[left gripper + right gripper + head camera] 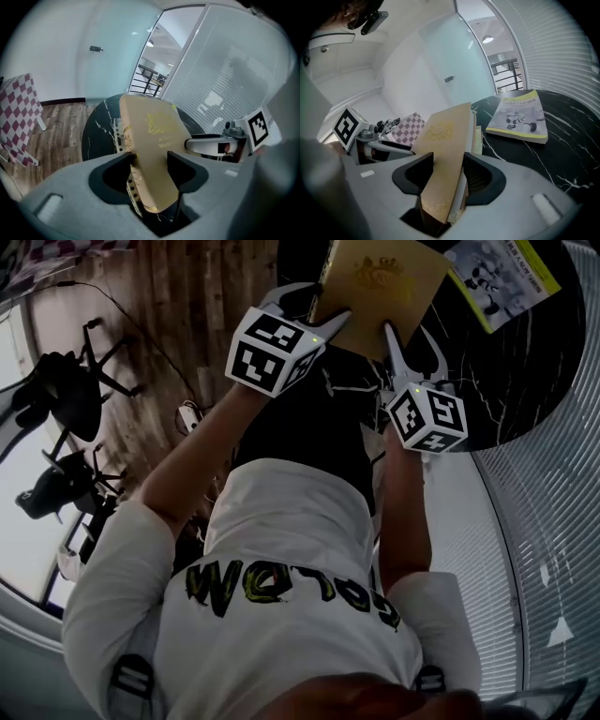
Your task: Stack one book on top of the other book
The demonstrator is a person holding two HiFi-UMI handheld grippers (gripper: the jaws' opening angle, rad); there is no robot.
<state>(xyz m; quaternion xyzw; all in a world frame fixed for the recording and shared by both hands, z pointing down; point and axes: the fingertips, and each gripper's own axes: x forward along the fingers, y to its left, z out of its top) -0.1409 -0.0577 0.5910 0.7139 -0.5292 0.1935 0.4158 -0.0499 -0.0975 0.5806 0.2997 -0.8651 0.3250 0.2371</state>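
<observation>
Claws on book over blk table

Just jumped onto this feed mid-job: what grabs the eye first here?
The gold-covered book stands out first, held tilted over the black marble table, with the left gripper and the right gripper each shut on one of its edges. Next comes the second book, yellow-edged with a cartoon cover, lying flat on that table, beyond the held one and to its right.
</observation>
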